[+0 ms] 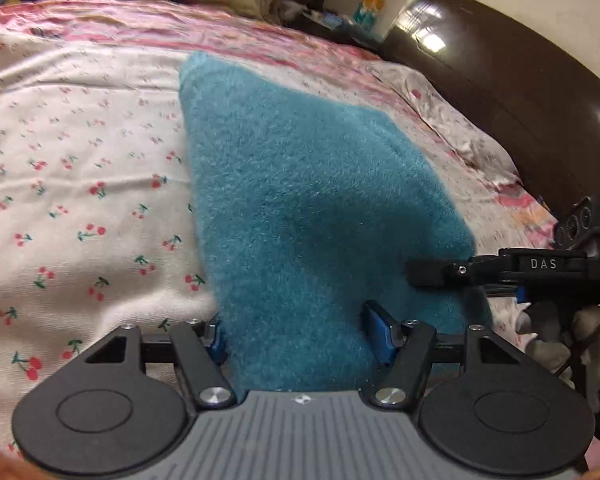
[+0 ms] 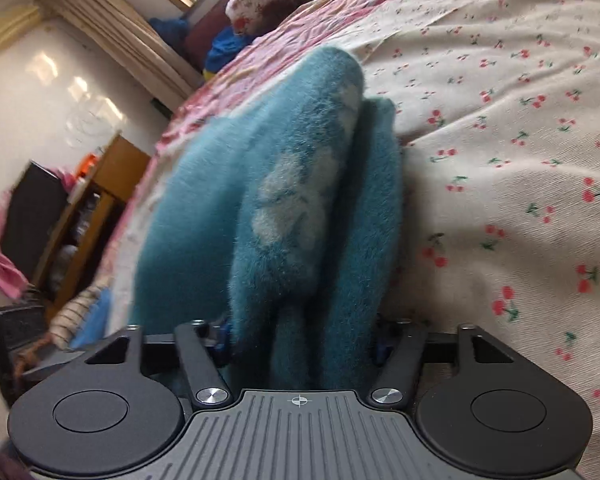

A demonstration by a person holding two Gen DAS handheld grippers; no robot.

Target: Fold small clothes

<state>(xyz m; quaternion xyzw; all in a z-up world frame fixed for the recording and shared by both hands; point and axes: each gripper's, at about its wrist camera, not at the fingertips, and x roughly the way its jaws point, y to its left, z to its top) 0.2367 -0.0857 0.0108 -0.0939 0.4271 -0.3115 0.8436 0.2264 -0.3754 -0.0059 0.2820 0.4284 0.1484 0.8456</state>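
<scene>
Lettering: "DAS" in white on the black body of the right gripper (image 1: pixel 424 274), seen from the left wrist camera. Garment (image 1: pixel 300 208): teal, fuzzy fleece with pale patches, bunched in thick folds, lying on the bed sheet (image 1: pixel 80 160), a cream cotton printed with red cherries. Left gripper (image 1: pixel 300 338): fingers clamped on the garment's near edge. Right gripper: likewise closed on a gathered fold.

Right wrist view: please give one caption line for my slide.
Right gripper clamps bunched teal fleece garment above cherry-print bedsheet.
</scene>
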